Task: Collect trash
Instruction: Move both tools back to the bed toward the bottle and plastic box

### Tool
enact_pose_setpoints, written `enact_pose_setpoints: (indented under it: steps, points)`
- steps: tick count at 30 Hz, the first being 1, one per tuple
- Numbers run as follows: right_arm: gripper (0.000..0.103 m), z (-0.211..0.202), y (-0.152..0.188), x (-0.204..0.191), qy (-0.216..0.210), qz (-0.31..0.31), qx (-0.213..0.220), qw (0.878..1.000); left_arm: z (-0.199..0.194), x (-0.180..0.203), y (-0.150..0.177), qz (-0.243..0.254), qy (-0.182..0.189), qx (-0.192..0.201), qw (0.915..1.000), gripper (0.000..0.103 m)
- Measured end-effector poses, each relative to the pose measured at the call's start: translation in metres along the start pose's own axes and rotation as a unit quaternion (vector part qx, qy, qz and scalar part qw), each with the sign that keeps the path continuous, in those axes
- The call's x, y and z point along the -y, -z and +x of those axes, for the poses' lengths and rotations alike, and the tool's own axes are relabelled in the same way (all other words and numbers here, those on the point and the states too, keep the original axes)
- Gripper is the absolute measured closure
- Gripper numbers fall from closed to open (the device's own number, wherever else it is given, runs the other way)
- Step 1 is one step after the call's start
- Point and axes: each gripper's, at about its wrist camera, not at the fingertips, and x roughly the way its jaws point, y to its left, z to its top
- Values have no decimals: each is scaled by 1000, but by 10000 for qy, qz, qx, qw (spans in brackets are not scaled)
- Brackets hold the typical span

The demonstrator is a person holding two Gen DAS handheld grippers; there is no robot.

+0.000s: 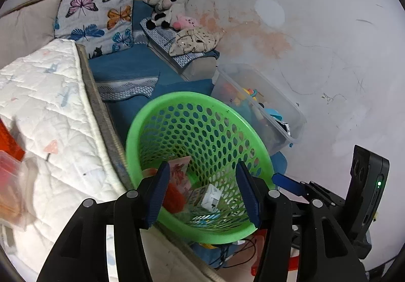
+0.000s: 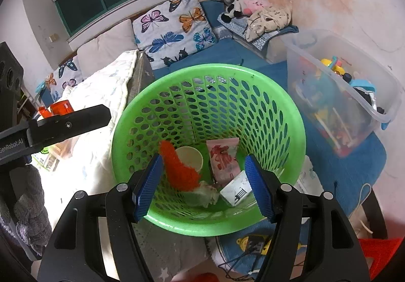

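Observation:
A green perforated basket (image 1: 141, 130) (image 2: 296, 120) stands beside the bed. Inside it lie a red fuzzy piece (image 2: 179, 168), a paper cup (image 2: 189, 155), a pink packet (image 2: 224, 158) (image 1: 178, 170), a small white carton (image 2: 236, 191) (image 1: 206, 197) and crumpled wrapping (image 2: 206, 196). My left gripper (image 1: 203, 193) is open and empty over the basket's near rim. My right gripper (image 2: 205, 184) is open and empty over the basket mouth. The left gripper's body (image 2: 55, 125) shows at the left of the right wrist view.
A white quilted mattress (image 1: 45, 110) lies left of the basket, with orange-red items (image 2: 59, 108) on it. A clear bin of toys (image 2: 339, 94) stands to the right by the wall. Butterfly pillows (image 1: 98, 16) and plush toys (image 1: 167, 8) lie behind. Cables (image 2: 243, 256) lie on the floor.

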Motion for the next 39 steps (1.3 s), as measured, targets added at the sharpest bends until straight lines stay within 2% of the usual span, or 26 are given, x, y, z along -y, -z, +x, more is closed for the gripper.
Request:
enact_pose_setpoints:
  steps: [11,18,25,29,32,39]
  points:
    - [34,-3,-1,-30,-222,-185,17,9996,-58,-46,17,-68,-831,438,9956,51]
    - [34,0,-3,-66,-435,-459,-15,9980,-109,-100,29,-416,-1476,705,9856,51]
    - [34,10,-9,-113,-696,-799,-66,9943,-145,-154,39,-874,-1847,823,9754,51]
    - [34,19,-13,-143,-868,-1006,-119,9911,-154,-180,46,-1097,-1900,771,9726,51]
    - [34,26,-17,-166,-1007,-1156,-146,9881,-155,-196,48,-1247,-1900,671,9715,42]
    - [34,45,-26,-203,-1237,-1350,-256,9828,-143,-225,53,-1491,-1753,404,9723,42]
